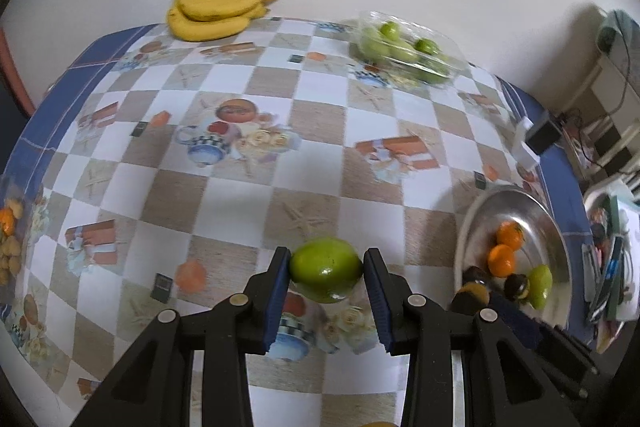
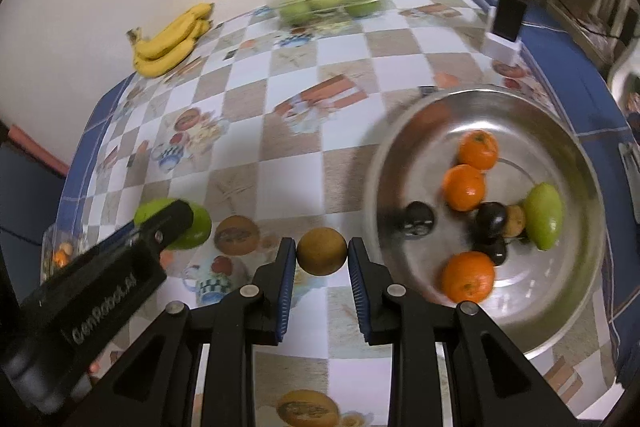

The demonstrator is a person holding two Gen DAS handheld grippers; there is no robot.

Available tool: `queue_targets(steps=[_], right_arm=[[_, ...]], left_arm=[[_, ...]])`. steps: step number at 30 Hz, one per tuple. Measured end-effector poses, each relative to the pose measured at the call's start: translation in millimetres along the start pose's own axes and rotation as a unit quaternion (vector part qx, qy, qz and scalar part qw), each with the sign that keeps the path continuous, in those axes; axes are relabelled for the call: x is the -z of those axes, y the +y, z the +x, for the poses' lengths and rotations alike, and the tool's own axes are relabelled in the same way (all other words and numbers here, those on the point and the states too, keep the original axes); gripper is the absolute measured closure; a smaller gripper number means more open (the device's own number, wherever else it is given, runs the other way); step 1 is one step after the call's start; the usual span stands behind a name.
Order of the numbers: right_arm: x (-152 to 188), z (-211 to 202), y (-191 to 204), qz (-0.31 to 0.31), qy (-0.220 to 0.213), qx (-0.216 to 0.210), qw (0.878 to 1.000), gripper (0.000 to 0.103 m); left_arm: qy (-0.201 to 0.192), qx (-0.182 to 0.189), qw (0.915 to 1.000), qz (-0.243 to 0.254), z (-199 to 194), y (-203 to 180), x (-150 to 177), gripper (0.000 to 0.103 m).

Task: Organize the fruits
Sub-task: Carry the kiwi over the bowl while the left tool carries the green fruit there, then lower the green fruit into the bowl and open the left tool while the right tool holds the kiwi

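My left gripper is shut on a green fruit and holds it above the checked tablecloth; it also shows in the right wrist view. My right gripper is shut on a small brown round fruit, just left of a steel bowl. The bowl holds three oranges, dark plums, a brown fruit and a green fruit. The bowl also shows in the left wrist view.
A bunch of bananas lies at the table's far edge by the wall. A clear plastic box of green fruits stands at the back right. A black device on a white block stands behind the bowl. A packet of small fruits lies at the left edge.
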State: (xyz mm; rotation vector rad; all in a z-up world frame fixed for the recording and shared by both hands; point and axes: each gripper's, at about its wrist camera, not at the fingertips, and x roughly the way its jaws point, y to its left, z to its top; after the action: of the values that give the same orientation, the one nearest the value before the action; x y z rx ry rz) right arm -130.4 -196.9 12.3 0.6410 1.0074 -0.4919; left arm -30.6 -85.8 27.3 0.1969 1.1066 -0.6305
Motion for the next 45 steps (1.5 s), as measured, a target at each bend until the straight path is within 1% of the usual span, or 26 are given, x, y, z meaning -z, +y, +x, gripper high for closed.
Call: queue_targets(steps=[8, 14, 17, 18, 20, 22, 25, 27, 30, 33, 35, 40, 43, 44, 45], right_arm=[[-6.8, -12.4, -42.8, 0.055, -0.013, 0.019, 0.998, 0.075], [-7.5, -21.2, -73.5, 0.092, -0.018, 0.04, 0.995, 0.075], [-6.4, -24.4, -89.2, 0.112, -0.018, 0.046, 0.992, 0.075], [-6.6, -25.2, -93.6, 0.117, -0.018, 0.049, 0.992, 0.075], [-6.0, -27.2, -102.7, 0.127, -0.018, 0.054, 0.99, 0.075], [-5.4, -28.2, -109.3, 0.133, -0.017, 0.061, 0.989, 0.075], [-3.6, -27.5, -115.0, 0.138, -0.012, 0.065, 0.988, 0.075], [-3.3, -25.7, -116.2, 0.139, -0.008, 0.064, 0.988, 0.075], [-2.9, -23.8, -115.3, 0.137, -0.005, 0.063, 0.989, 0.075], [-2.7, -22.6, -114.6, 0.136, -0.003, 0.061, 0.989, 0.075], [-2.6, -21.8, -114.4, 0.136, -0.002, 0.059, 0.989, 0.075], [-2.4, -18.6, -114.1, 0.136, 0.006, 0.059, 0.989, 0.075], [-1.8, -17.1, -114.4, 0.137, 0.011, 0.062, 0.989, 0.075], [-1.7, -16.4, -114.9, 0.137, 0.013, 0.063, 0.988, 0.075], [-1.5, -15.2, -115.4, 0.138, 0.015, 0.064, 0.988, 0.075]], left_arm=[[0.006, 0.021, 0.9989, 0.041, 1.0, -35.8, 7.8, 0.063], [0.02, 0.059, 0.9956, 0.069, 3.6, -64.7, 15.8, 0.063], [0.025, 0.072, 0.9933, 0.087, 4.0, -79.6, 21.3, 0.063], [0.025, 0.075, 0.9926, 0.092, 4.2, -83.8, 22.4, 0.067], [0.019, 0.084, 0.9906, 0.106, 1.9, -93.8, 24.9, 0.067], [0.012, 0.083, 0.9887, 0.124, -1.2, -102.8, 27.1, 0.067], [0.008, 0.085, 0.9872, 0.135, -2.6, -108.4, 28.8, 0.067], [0.011, 0.09, 0.9888, 0.118, -1.1, -102.1, 25.6, 0.067], [0.018, 0.084, 0.9926, 0.086, 7.1, -84.4, 17.9, 0.067], [0.037, 0.088, 0.9946, 0.041, 19.0, -60.5, 13.1, 0.067], [0.043, 0.088, 0.995, 0.015, 22.5, -45.4, 10.5, 0.067], [0.062, 0.087, 0.9943, -0.007, 29.1, -28.2, 10.6, 0.066], [0.072, 0.085, 0.9938, 0.001, 33.7, -28.9, 13.0, 0.066], [0.078, 0.087, 0.9931, 0.001, 35.8, -29.9, 14.6, 0.065], [0.084, 0.091, 0.9923, 0.001, 37.0, -31.1, 15.9, 0.061]])
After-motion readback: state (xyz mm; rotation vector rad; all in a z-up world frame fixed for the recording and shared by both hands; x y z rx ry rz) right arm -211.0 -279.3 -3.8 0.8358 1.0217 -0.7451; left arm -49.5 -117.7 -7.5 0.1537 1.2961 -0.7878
